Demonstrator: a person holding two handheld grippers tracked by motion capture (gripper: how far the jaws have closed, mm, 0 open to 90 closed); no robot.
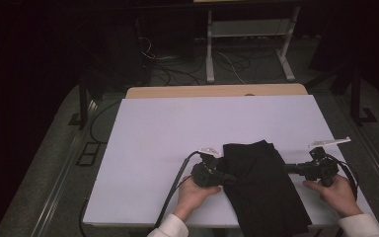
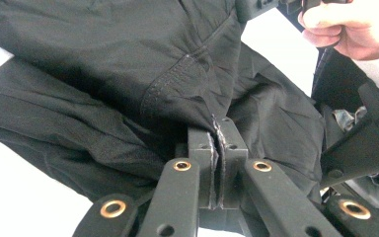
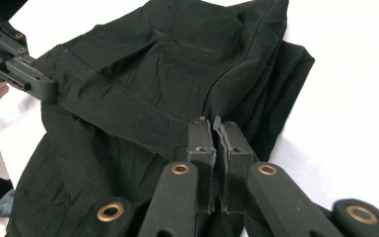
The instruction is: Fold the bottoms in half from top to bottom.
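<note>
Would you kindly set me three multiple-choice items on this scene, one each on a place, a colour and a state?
1. Where does the garment lie on the white board?
A. far left corner
B. near edge, right of middle
C. far edge, middle

2. What colour is the garment?
A. black
B. red
C. yellow

3. How does the left claw stand?
A. wide open above the cloth
B. shut on the garment's edge
C. lying loose, unheld

Answers:
1 B, the high view shows it reaching the near edge.
2 A, all three views show it dark black.
3 B, its pads meet on a pinch of cloth; the right claw likewise.
</note>
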